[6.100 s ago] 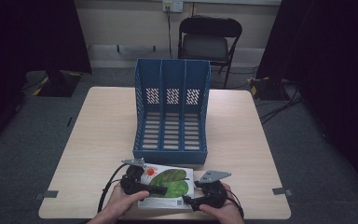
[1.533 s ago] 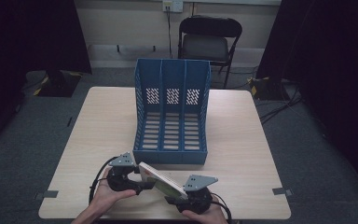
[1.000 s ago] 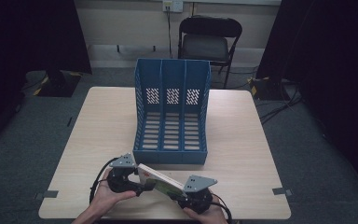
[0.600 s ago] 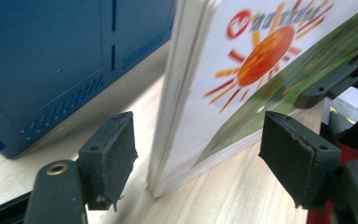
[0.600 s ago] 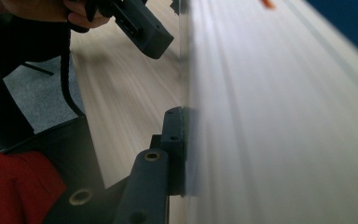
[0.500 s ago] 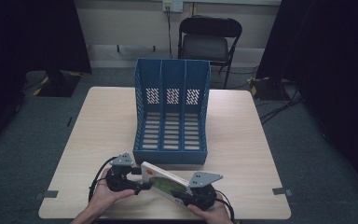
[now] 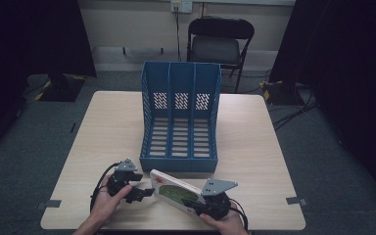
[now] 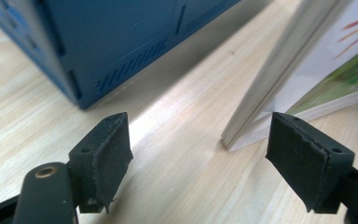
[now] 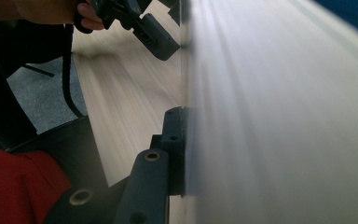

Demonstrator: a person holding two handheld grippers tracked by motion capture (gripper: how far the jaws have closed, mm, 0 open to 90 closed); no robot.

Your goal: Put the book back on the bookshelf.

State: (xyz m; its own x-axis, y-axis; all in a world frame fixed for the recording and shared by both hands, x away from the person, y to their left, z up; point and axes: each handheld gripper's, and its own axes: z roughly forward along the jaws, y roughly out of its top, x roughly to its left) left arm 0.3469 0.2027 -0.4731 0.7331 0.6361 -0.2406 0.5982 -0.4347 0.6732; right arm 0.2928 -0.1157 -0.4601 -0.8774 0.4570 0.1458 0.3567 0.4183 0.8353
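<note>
two tools: right tool [image 7: 214, 205] clamps one book [image 7: 176, 192], left tool [image 7: 136, 188] gapes beside one blue rack [image 7: 181, 117]

Tilted book [image 8: 307, 79] corner on the table [image 8: 177, 154] between parted hand-held gripper [image 8: 198, 158] jaws, blue rack [image 8: 98, 42] behind.

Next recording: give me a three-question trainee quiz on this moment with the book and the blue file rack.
1. True or false: the left hand-held gripper is clamped on the book.
2. Which hand-held gripper holds the book? A) left B) right C) both
3. Fill in: the blue file rack has ___ compartments, each without anything in it.

Key:
1. False. Its jaws stand open on either side of the book's near corner, pads off it.
2. B. The right hand-held gripper is shut on the book's edge, and the book stands tilted on the table.
3. Three.
</note>
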